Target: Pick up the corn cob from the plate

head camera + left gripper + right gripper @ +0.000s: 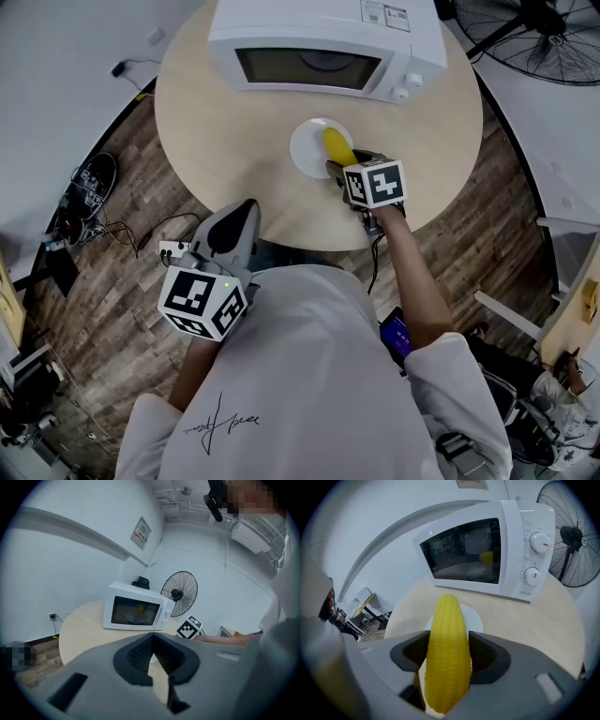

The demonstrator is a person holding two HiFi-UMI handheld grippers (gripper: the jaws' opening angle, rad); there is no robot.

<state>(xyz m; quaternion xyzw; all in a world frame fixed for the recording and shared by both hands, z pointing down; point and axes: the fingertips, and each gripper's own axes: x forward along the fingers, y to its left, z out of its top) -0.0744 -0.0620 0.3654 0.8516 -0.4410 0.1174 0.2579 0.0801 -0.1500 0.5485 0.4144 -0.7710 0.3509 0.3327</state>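
The right gripper (449,651) is clamped on the corn cob (447,644), its pads pressing both flanks at about mid-length. The cob's long axis runs straight along the gripper's own line, with the narrow tip pointing ahead toward the microwave (487,550) and the blunt end back between the jaws. In the head view the cob (336,145) hangs over the near right part of the white plate (305,150). Whether it has cleared the plate's surface cannot be told from here. The grip looks centred, so the move to come is probably a plain rise. There is open air above, and bare tabletop (216,141) to the left. The microwave front stands close ahead of the tip, so travel is safer upward and back toward the person than forward. The left gripper (242,214) is closed and empty, held off the tabletop's near edge, well apart from the plate.
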